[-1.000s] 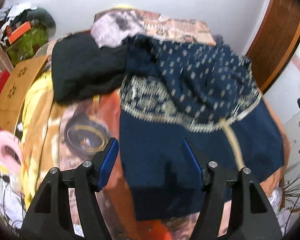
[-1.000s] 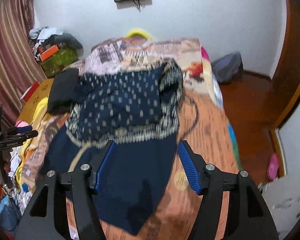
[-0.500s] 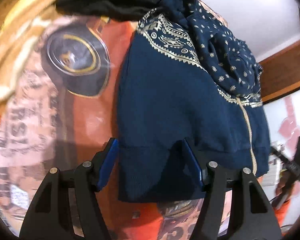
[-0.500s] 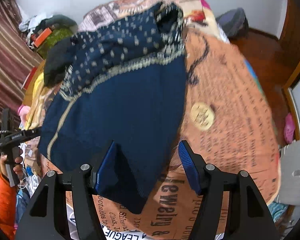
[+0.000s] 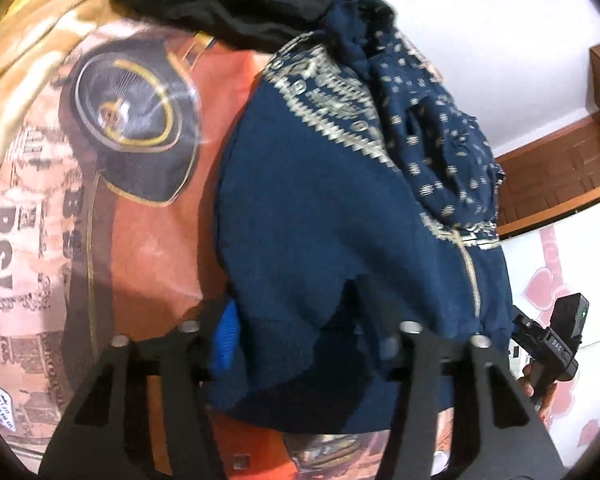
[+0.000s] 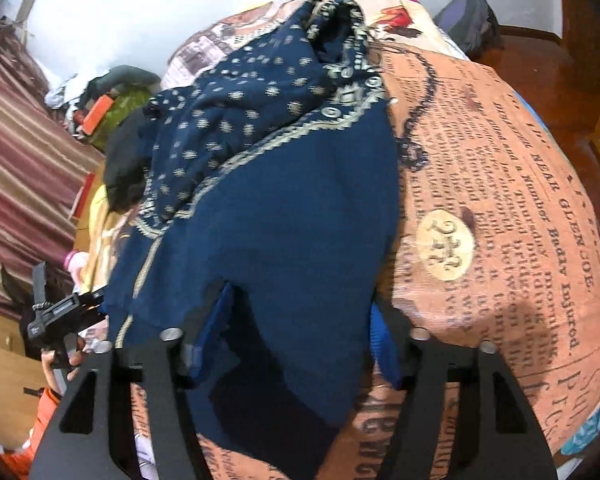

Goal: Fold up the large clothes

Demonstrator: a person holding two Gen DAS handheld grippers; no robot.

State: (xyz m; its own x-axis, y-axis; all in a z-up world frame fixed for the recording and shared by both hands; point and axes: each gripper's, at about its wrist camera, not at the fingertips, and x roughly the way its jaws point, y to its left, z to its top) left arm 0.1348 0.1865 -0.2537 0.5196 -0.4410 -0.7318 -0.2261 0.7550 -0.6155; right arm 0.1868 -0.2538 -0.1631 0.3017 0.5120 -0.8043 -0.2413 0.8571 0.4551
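Navy garment (image 5: 320, 220) lay spread on the bed (image 6: 500, 184), its plain lower panel toward you and its patterned, gold-trimmed upper part bunched toward the far end beside a black garment (image 5: 228, 4).

Compare the earlier views. One second before, you held both grippers above the garment with the jaws wide. Since then you lowered both onto the near hem, and the bed filled each view.

Left gripper (image 5: 312, 328): its jaws had just been closing, with the hem's left corner between them. The fabric rose in a ridge between the fingers, and the blue pad on the left finger (image 5: 225, 336) sat against the cloth edge. The opposite pad was hidden behind fabric, so you could not confirm from the left wrist view that the clamp was complete.

Right gripper (image 6: 300, 336): its jaws had likewise just been closing across the hem's right corner. Cloth bulged up between both blue pads, which appeared to press its sides.

Judgement: you were at the grasp step of the first fold. Both corners looked captured or nearly so. The next move probably called for lifting the hem evenly and carrying it toward the patterned end. An incomplete left grip could let that corner slip.
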